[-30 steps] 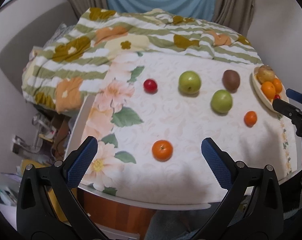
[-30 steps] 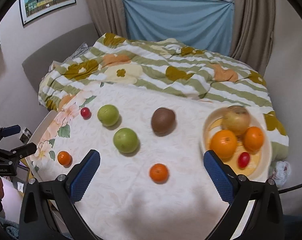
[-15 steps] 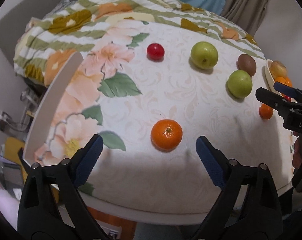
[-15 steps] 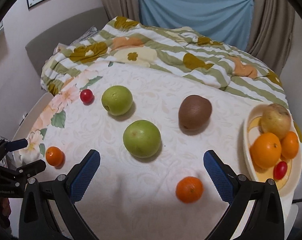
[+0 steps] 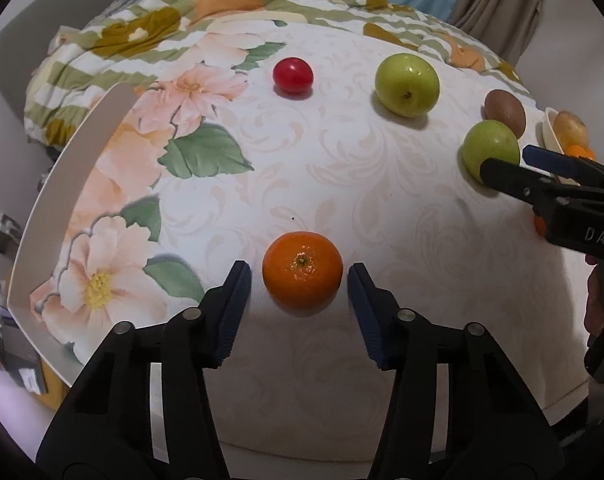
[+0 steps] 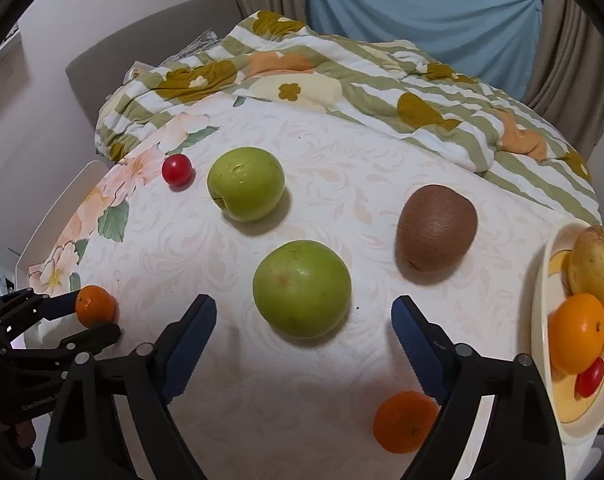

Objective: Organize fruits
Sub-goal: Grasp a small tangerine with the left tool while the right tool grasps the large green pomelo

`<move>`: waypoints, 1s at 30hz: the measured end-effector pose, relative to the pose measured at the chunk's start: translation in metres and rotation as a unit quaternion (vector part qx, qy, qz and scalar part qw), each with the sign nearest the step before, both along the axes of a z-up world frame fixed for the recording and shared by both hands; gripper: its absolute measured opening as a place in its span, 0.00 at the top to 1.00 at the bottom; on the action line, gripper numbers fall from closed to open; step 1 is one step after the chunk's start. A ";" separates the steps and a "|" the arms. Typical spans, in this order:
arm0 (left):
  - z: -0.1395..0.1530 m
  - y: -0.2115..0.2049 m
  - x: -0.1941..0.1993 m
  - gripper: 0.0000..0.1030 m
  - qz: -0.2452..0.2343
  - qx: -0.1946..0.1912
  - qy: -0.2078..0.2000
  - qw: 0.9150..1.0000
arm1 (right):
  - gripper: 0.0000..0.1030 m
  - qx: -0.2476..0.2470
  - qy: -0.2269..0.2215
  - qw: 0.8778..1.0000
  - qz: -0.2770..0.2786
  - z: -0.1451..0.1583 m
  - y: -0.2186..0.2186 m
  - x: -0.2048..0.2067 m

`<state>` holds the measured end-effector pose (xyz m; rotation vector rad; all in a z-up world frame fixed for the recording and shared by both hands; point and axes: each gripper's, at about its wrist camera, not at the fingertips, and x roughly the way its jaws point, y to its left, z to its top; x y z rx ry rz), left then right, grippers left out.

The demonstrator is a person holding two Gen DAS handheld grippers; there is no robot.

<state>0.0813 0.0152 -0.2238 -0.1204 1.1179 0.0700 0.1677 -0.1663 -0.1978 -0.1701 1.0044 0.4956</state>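
In the left wrist view my left gripper (image 5: 298,276) is open with a small orange mandarin (image 5: 302,268) between its fingers, a small gap on each side. In the right wrist view my right gripper (image 6: 303,322) is open around the near green apple (image 6: 302,289), not touching it. A second green apple (image 6: 246,184), a kiwi (image 6: 435,227), a red cherry tomato (image 6: 176,169) and another mandarin (image 6: 405,421) lie on the table. A cream plate (image 6: 541,320) at the right holds an orange (image 6: 577,332), a pear-like fruit (image 6: 595,265) and a small red fruit (image 6: 589,376).
The table wears a floral cloth (image 5: 341,184); its bare white rim (image 5: 62,200) shows at the left. A striped flowered quilt (image 6: 341,80) lies behind the table. The right gripper (image 5: 549,184) shows in the left wrist view, beside the near apple (image 5: 489,150).
Both grippers moved forward and down toward the table. The left narrowed around the mandarin. The right came in around the near green apple.
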 end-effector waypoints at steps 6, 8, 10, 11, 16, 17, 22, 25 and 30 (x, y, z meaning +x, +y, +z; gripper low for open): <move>0.001 0.000 0.001 0.57 0.009 0.003 0.000 1.000 | 0.17 0.004 0.006 1.000 0.011 -0.003 0.002 0.002; 0.001 0.000 0.000 0.57 0.012 0.004 0.001 1.000 | 0.21 0.003 0.006 1.000 0.015 -0.004 0.003 0.003; 0.001 0.001 -0.002 0.57 0.013 0.005 0.001 1.000 | 0.27 -0.001 0.009 1.000 0.019 -0.005 0.005 0.005; 0.001 0.001 -0.003 0.57 0.014 0.005 0.001 1.000 | 0.28 -0.003 0.010 1.000 0.020 -0.007 0.006 0.005; 0.001 0.007 -0.007 0.57 0.021 0.010 -0.002 1.000 | 0.33 -0.007 0.009 1.000 0.020 -0.010 0.008 0.008; 0.001 0.009 -0.007 0.57 0.021 0.010 -0.003 1.000 | 0.37 -0.008 0.011 1.000 0.021 -0.010 0.008 0.007; 0.003 0.015 -0.008 0.57 0.024 0.009 -0.010 1.000 | 0.50 -0.023 0.003 1.000 0.016 -0.012 0.009 0.009; 0.007 0.019 -0.010 0.57 0.024 0.005 -0.015 1.000 | 0.52 -0.023 0.002 1.000 0.019 -0.012 0.011 0.011; 0.022 0.020 -0.012 0.57 0.010 0.009 -0.026 1.000 | 0.52 -0.016 -0.010 1.000 0.016 0.000 0.011 0.004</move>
